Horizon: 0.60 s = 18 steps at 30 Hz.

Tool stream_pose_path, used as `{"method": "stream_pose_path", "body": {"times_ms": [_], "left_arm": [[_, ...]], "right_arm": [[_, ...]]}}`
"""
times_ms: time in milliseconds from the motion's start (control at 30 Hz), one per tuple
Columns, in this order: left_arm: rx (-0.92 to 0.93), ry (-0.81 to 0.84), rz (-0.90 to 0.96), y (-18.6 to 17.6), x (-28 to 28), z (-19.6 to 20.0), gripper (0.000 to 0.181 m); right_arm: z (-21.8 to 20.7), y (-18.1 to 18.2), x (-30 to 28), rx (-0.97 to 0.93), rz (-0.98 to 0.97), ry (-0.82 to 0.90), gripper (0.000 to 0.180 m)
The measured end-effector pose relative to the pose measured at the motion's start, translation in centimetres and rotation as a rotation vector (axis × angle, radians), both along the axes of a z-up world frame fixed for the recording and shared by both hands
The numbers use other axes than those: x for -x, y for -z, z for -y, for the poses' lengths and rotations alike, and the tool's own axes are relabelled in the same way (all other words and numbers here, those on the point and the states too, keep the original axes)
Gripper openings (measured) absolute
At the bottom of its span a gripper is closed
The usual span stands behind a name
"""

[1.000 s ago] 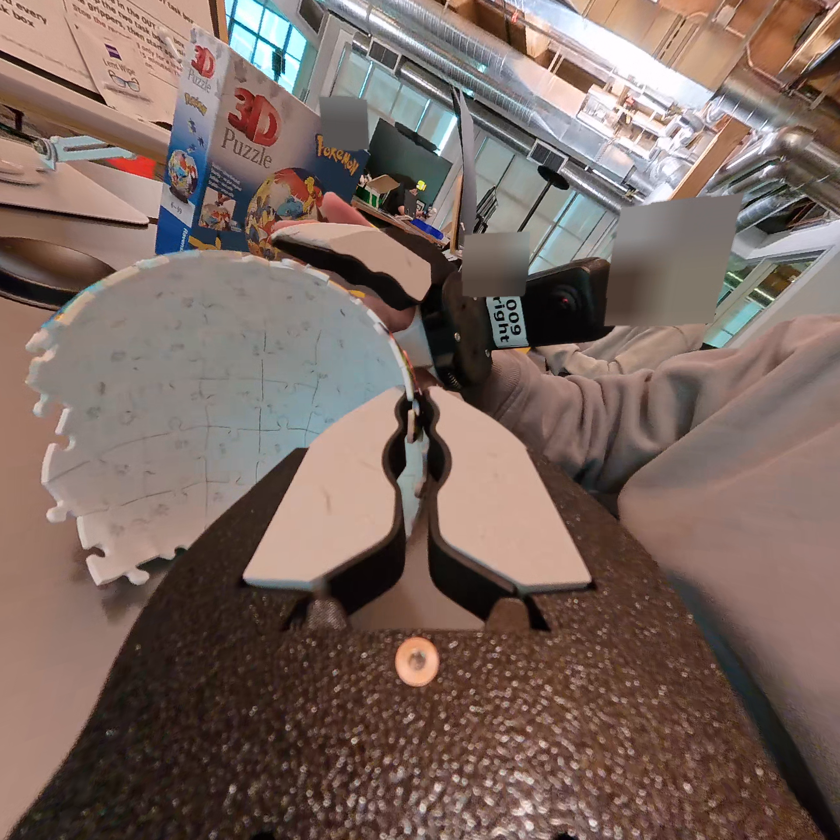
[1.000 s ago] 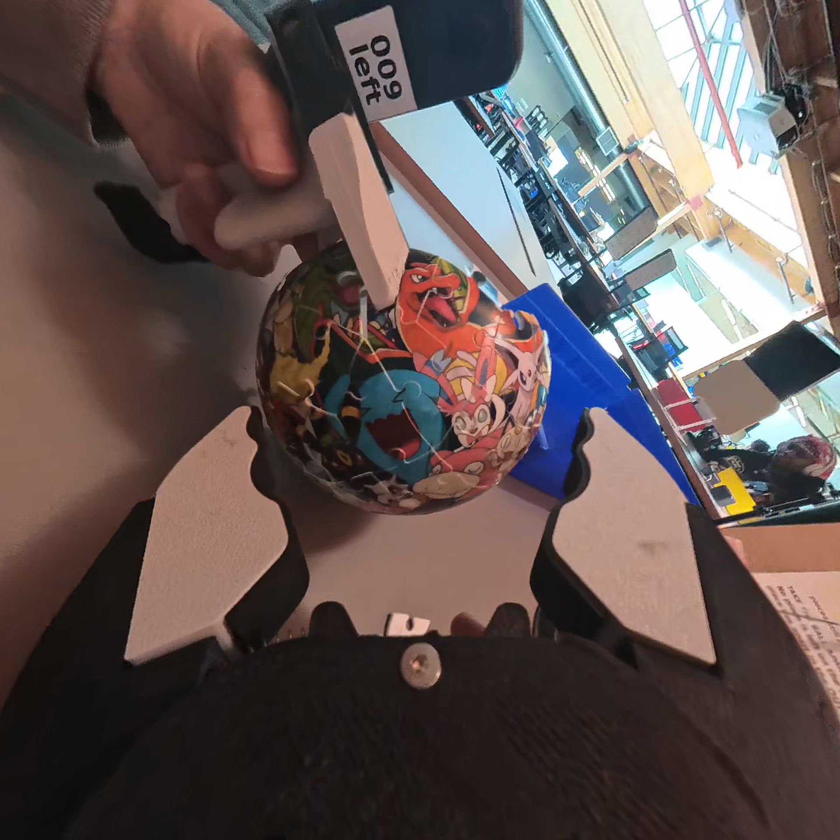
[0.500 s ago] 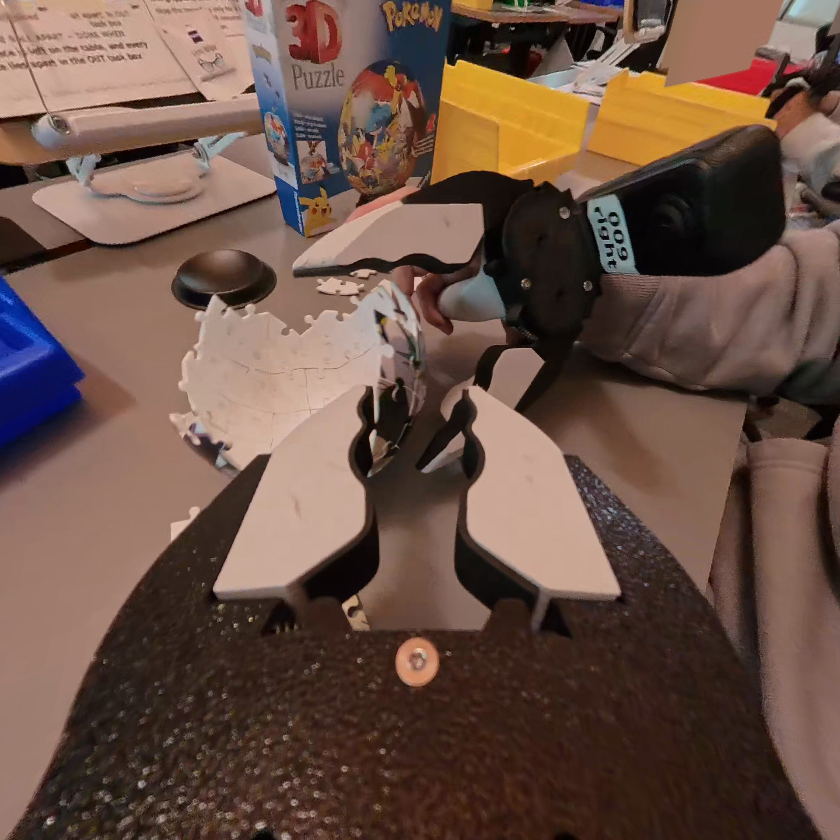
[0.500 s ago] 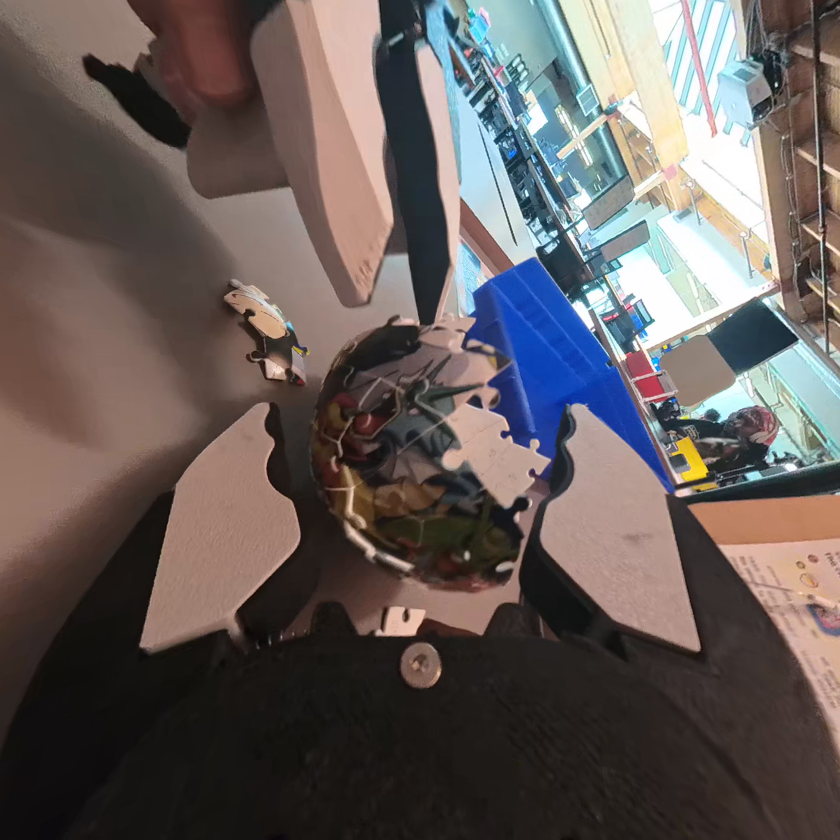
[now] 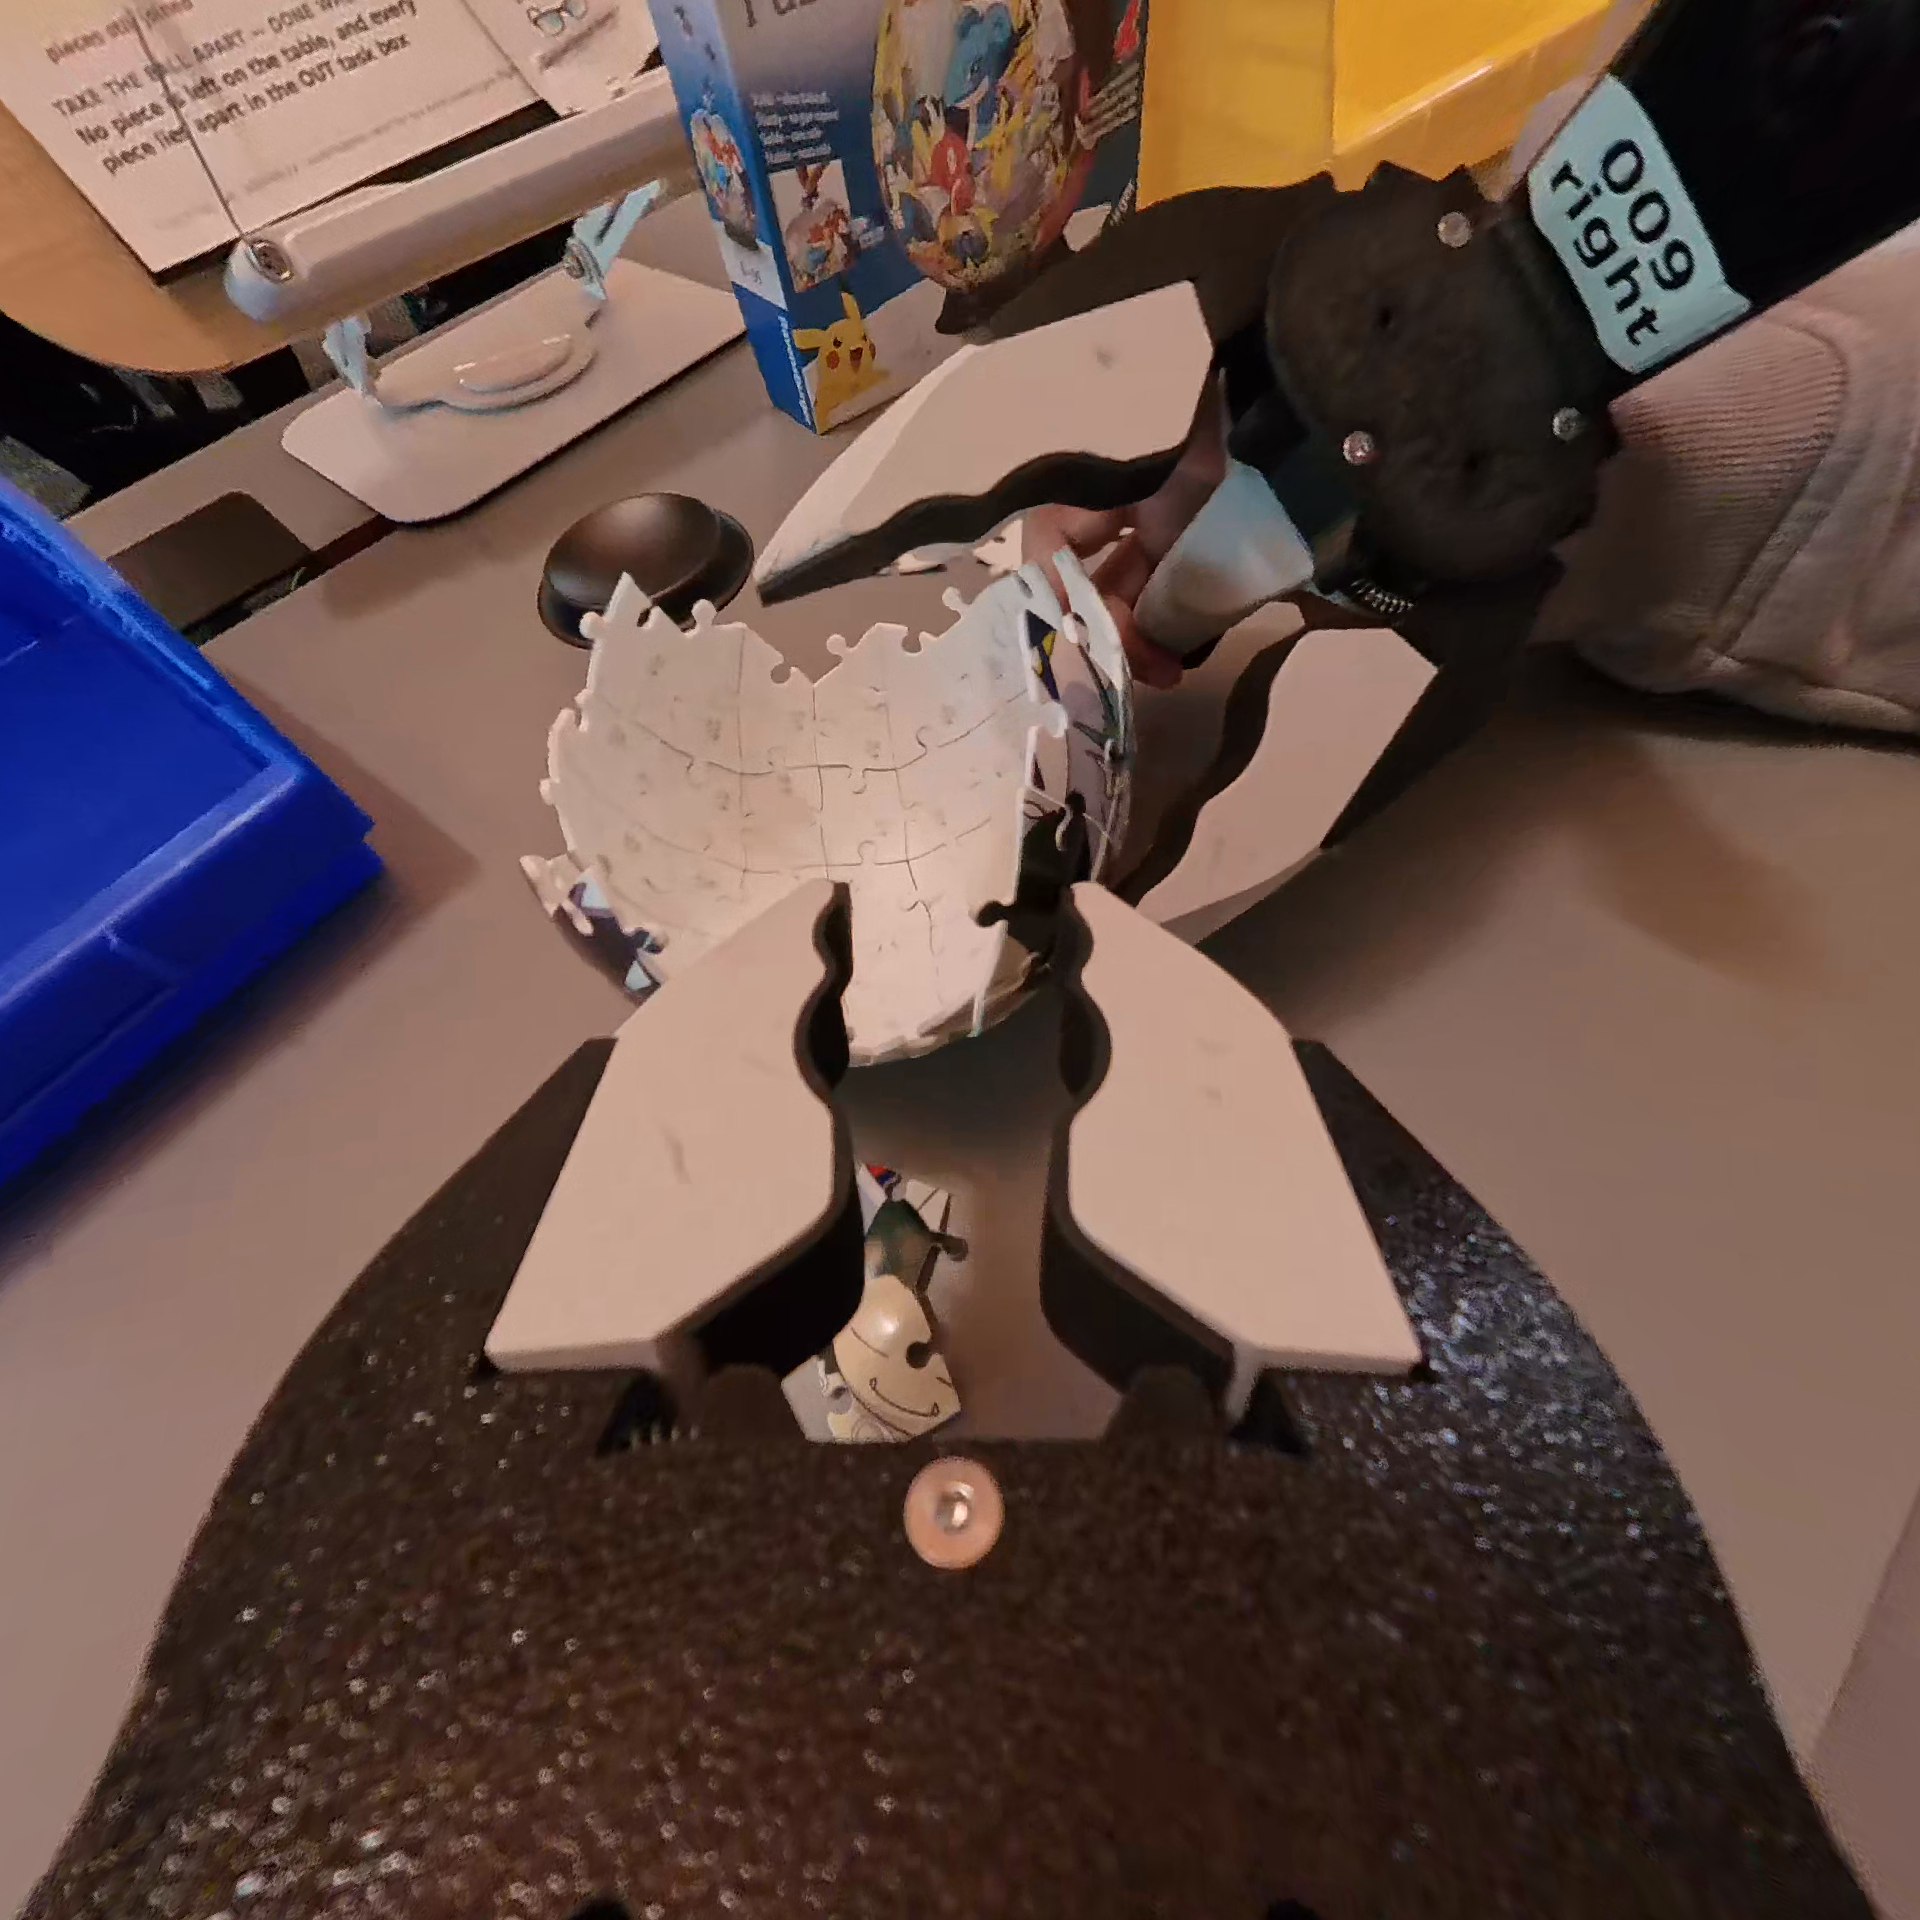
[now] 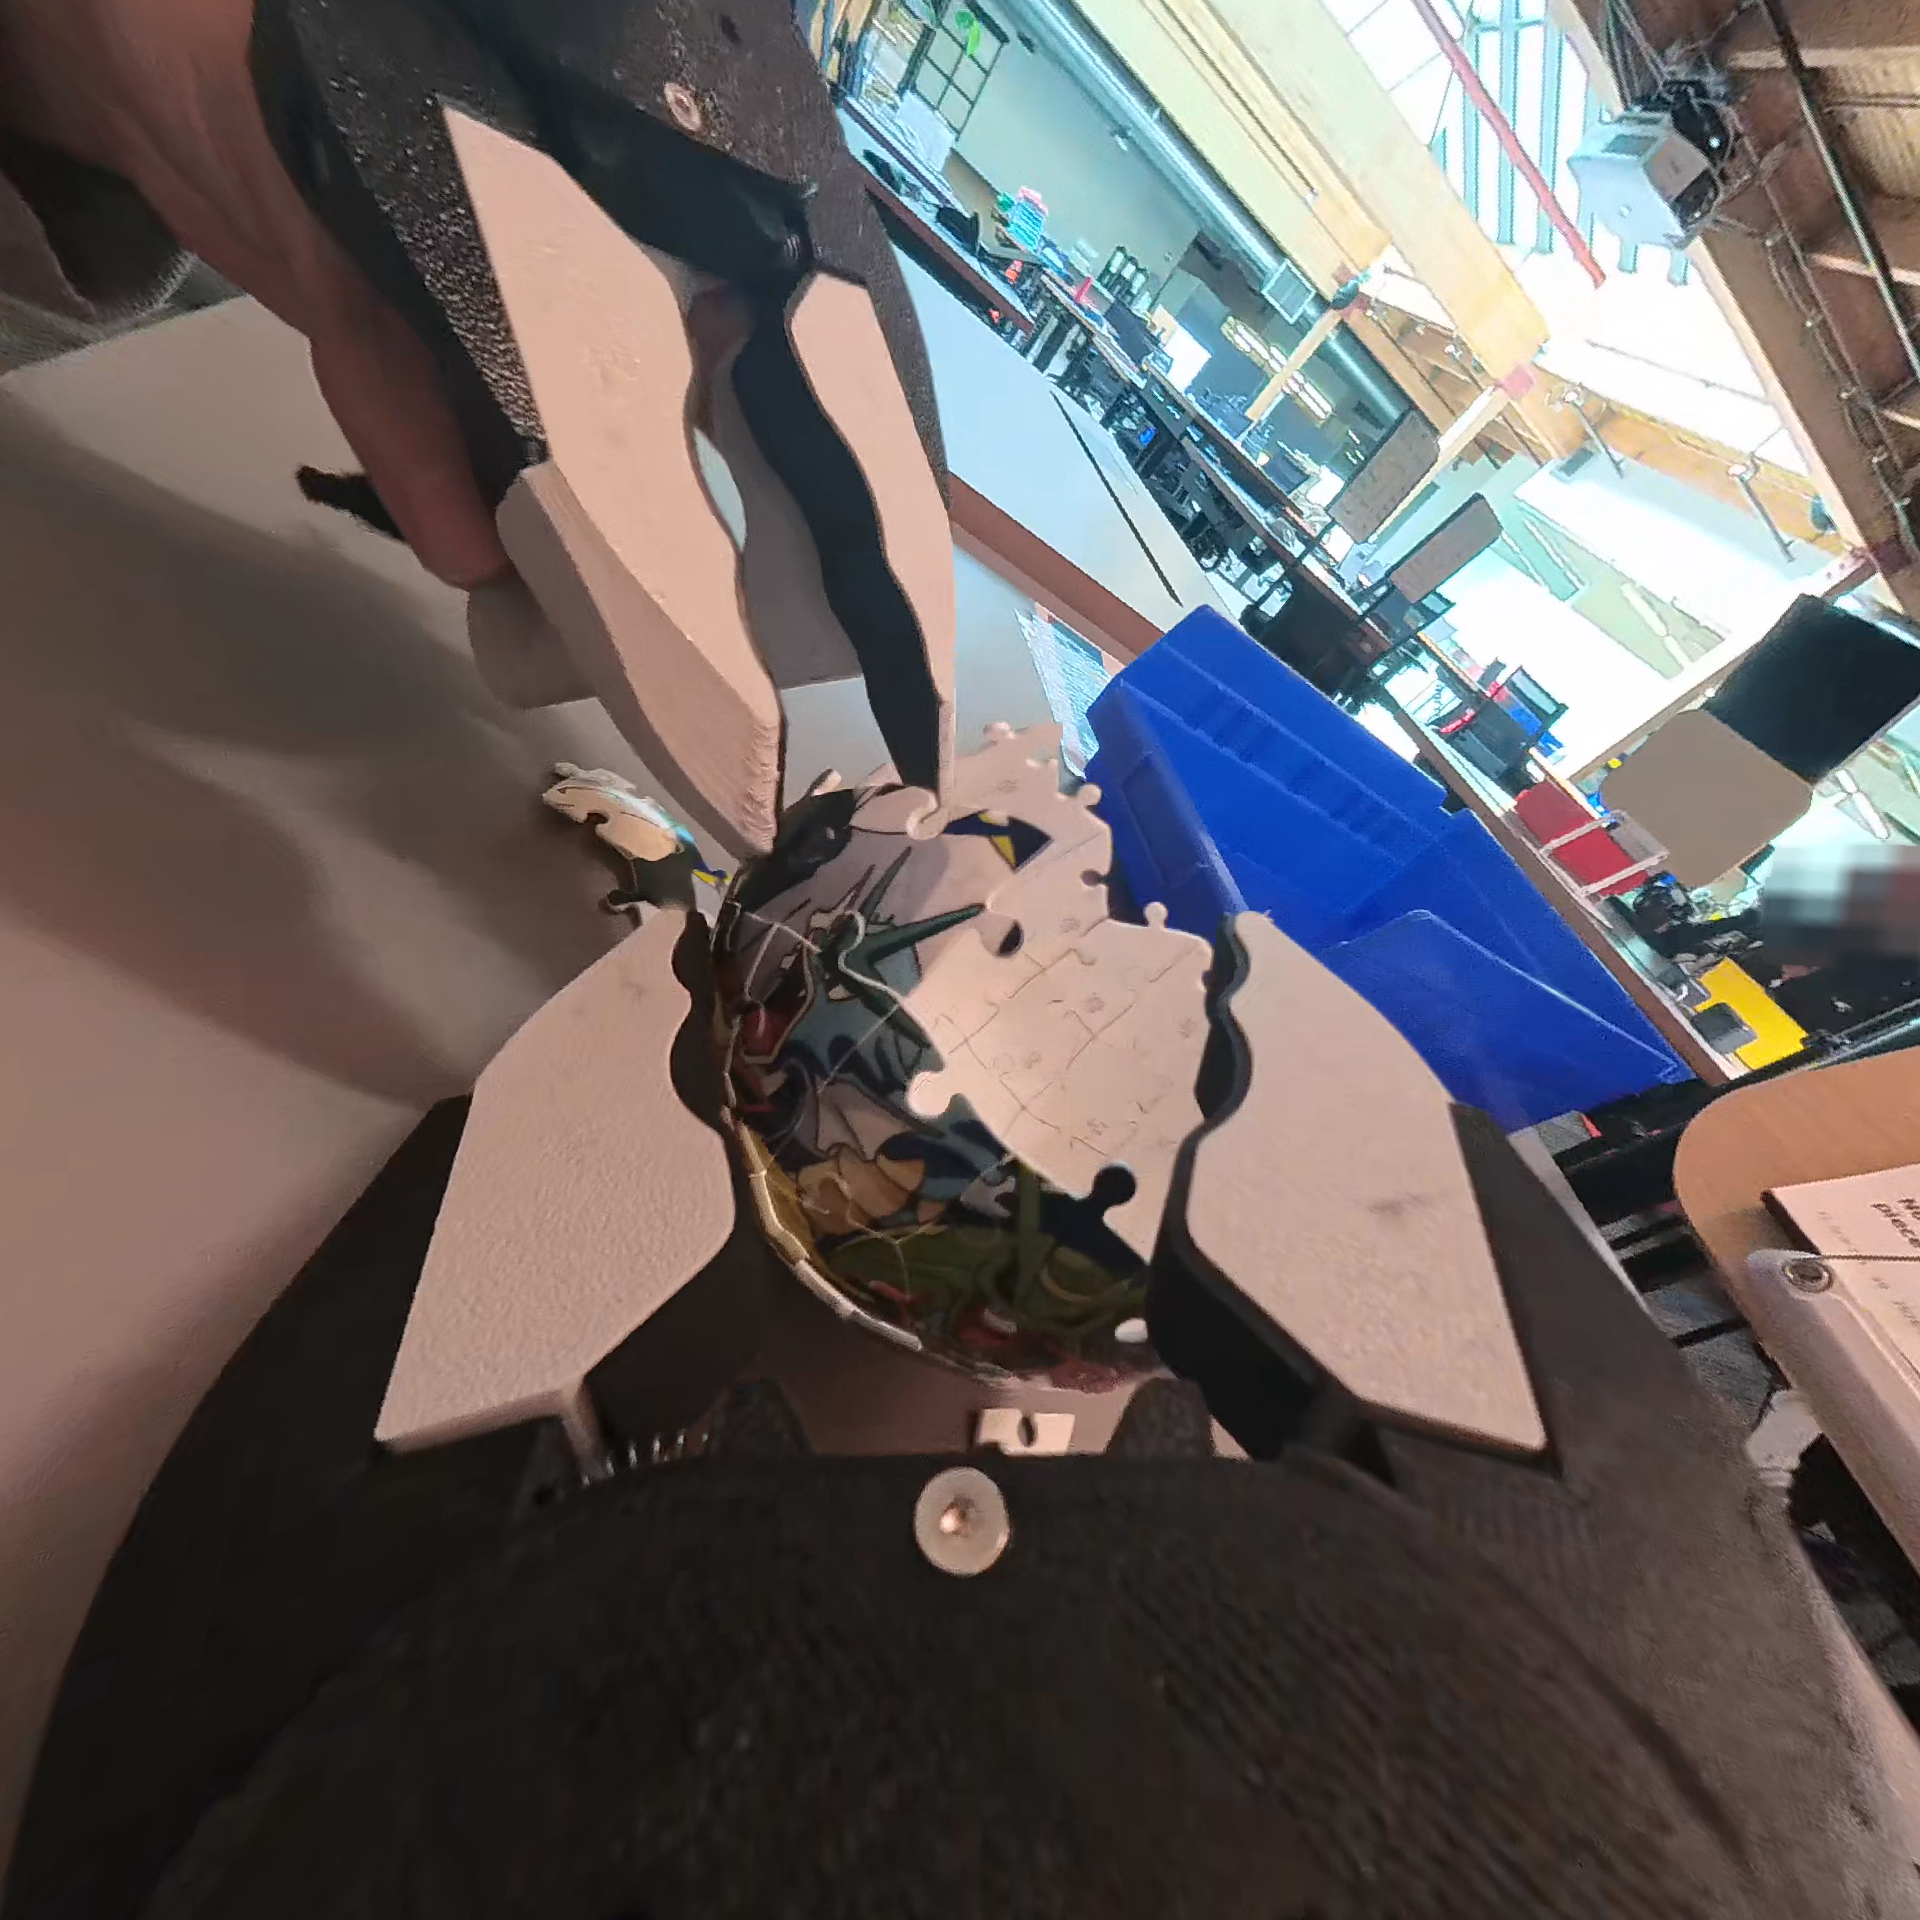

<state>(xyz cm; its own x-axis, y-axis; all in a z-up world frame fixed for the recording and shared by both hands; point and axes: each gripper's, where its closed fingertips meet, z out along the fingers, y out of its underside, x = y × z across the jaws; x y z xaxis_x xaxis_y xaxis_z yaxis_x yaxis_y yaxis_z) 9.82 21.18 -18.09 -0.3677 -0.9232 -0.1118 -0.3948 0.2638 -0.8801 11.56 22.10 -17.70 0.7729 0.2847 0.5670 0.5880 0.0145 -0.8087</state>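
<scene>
A partly taken-apart puzzle ball, a cup-shaped shell point(image 5: 790, 790) white inside and printed outside, stands tilted on the grey table point(image 5: 1558, 1039). My left gripper point(image 5: 956, 914) is open, and the shell's near rim sits in the gap between its tips. In the right wrist view it point(image 6: 847, 810) comes down from above onto the rim. My right gripper point(image 6: 956, 935) has closed in on the shell point(image 6: 1039, 1039), one finger against each side. Its fingers point(image 5: 987, 416) show behind and beside the shell in the left wrist view.
Loose printed pieces point(image 5: 883, 1340) lie under my left gripper, and another piece point(image 6: 623, 821) lies beyond the shell. A blue bin point(image 5: 125, 831) is at left. A black dish stand point(image 5: 644, 551), the puzzle box point(image 5: 904, 187), a yellow bin point(image 5: 1403, 83) and a paper holder point(image 5: 447, 260) stand behind. Only a small space, under 4 cm, lies between the two pairs of fingers.
My left gripper, shut on the shell's rim a second ago, has opened and tipped down toward the table. My right gripper's fingers have narrowed from wide open onto the shell.
</scene>
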Motion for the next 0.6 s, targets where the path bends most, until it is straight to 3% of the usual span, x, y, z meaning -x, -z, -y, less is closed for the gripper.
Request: {"method": "stream_pose_path", "body": {"times_ms": [100, 300, 600], "left_arm": [[-0.043, -0.006, -0.011, 0.7, 0.0, -0.2, 0.042], [-0.133, -0.055, -0.018, 1.9, 0.0, -1.5, 0.036], [-0.281, 0.018, -0.038, 3.3, 0.8, -0.9, 0.036]], "right_arm": [[0.1, 0.7, 0.2, 0.031, 0.019, -0.014, 0.090], [1.5, 0.9, 0.4, 0.058, 0.018, -0.081, 0.091], [4.0, 1.9, 2.3, 0.142, 0.020, -0.173, 0.084]]}}
